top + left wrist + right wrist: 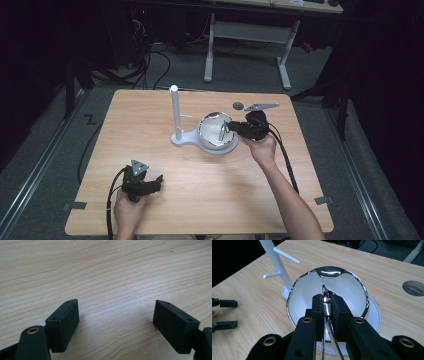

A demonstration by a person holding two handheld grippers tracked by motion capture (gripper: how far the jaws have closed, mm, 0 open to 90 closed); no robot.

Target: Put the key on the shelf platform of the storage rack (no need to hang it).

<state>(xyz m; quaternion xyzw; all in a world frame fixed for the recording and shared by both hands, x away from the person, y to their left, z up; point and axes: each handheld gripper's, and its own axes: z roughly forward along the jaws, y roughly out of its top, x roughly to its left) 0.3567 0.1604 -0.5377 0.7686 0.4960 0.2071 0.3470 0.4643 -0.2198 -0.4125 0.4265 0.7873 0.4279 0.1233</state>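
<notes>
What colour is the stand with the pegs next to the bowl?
White; the stand shows best in the right gripper view.

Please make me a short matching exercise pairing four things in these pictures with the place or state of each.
Things
1. left gripper
2. right gripper
3. white stand
4. round hole

Places or states
A. upright, just left of the shiny bowl
B. open over bare wood, near the table's front left
C. in the tabletop, beyond the bowl
D. shut on a thin metal handle above the bowl

Pairs: 1-B, 2-D, 3-A, 4-C
</notes>
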